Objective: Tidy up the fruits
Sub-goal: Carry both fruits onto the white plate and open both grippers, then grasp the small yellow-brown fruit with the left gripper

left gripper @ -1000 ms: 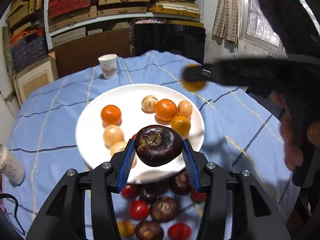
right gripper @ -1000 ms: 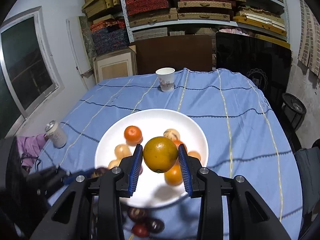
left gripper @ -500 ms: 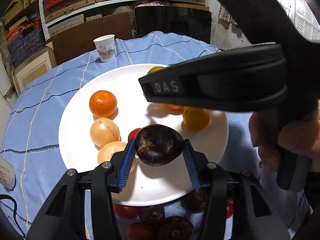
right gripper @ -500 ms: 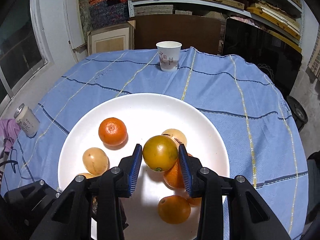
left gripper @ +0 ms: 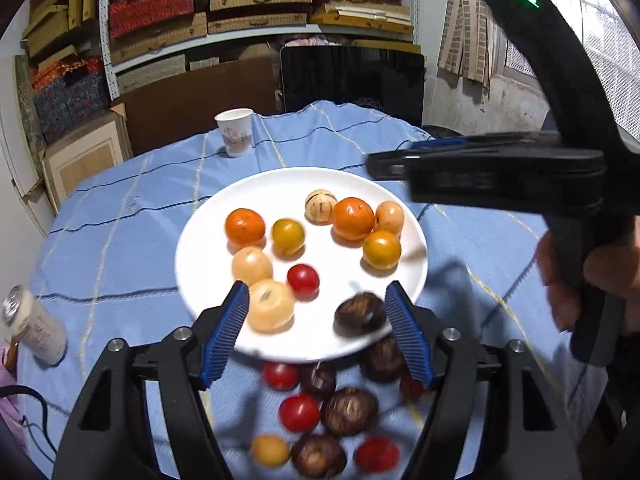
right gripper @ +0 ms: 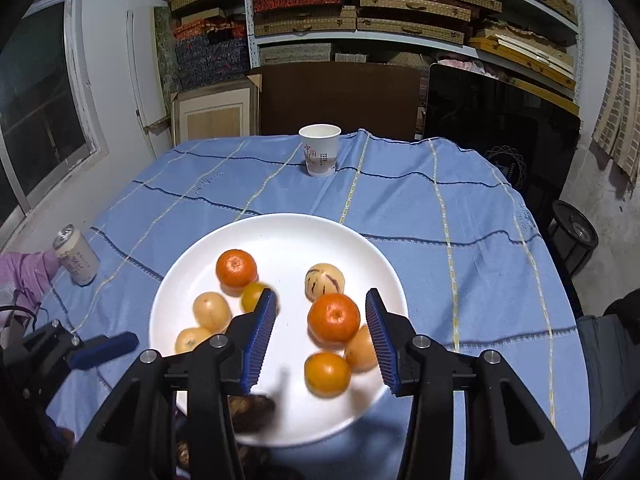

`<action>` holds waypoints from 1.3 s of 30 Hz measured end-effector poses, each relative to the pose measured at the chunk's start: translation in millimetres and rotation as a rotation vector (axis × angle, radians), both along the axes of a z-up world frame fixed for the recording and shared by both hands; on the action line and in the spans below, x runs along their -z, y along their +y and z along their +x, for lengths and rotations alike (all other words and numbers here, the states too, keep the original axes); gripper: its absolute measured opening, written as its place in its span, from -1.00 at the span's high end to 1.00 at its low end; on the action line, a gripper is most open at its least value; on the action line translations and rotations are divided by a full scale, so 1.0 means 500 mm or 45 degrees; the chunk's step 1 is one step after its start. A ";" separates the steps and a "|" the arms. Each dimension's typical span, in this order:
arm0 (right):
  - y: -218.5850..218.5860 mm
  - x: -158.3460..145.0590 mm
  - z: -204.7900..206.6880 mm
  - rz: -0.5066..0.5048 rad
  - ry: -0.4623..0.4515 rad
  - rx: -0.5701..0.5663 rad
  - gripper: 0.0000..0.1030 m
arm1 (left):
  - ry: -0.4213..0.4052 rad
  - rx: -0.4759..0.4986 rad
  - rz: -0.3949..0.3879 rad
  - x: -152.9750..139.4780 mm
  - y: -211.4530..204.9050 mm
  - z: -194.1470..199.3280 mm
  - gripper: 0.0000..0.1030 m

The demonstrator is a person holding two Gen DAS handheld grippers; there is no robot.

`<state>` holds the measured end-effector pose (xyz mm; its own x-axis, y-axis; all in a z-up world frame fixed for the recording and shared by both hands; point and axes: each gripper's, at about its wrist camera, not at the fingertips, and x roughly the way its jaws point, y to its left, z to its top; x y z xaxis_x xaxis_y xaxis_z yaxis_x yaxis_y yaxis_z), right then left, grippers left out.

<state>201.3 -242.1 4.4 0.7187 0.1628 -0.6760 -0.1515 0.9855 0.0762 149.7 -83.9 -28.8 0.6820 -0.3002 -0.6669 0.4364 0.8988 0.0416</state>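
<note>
**A:** What are the tongs doing?

**B:** Left tongs and right tongs both gape apart, holding nothing.

**A:** And the fruit?

**B:** Ahead of both, the white plate holds ten fruits: two oranges, one dark chestnut-like fruit between the left tips.

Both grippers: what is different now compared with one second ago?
Both let go. The left gripper opened and the dark fruit now lies on the white plate. The right gripper opened, leaving its yellow-orange fruit there. Paper cup and can unchanged.
</note>
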 end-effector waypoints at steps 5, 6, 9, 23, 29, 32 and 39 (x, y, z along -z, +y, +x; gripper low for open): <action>-0.003 0.021 -0.112 0.058 -0.009 -0.034 -0.12 | 0.016 -0.023 0.002 0.012 0.068 -0.072 -0.47; 0.000 0.033 -0.140 0.070 -0.007 -0.046 -0.12 | 0.029 -0.028 0.005 0.021 0.080 -0.085 -0.48; 0.006 0.075 -0.200 0.109 0.009 -0.063 -0.15 | 0.073 -0.043 0.044 0.062 0.104 -0.120 -0.48; 0.006 0.194 -0.269 0.219 0.118 -0.011 -0.25 | 0.180 -0.240 0.080 0.137 0.155 -0.092 -0.48; 0.002 0.204 -0.265 0.226 0.117 -0.028 -0.25 | 0.180 -0.247 0.089 0.139 0.143 -0.061 -0.59; -0.005 0.207 -0.263 0.263 0.128 -0.025 -0.25 | 0.189 -0.244 0.101 0.138 0.148 -0.063 -0.60; -0.007 0.207 -0.263 0.279 0.126 -0.033 -0.25 | 0.150 -0.329 0.132 0.109 0.199 -0.078 -0.59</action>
<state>69.7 -245.6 -99.2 0.6443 0.3308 -0.6896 -0.1577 0.9397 0.3034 110.6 15.6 -83.1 0.6433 -0.0527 -0.7638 0.2009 0.9743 0.1020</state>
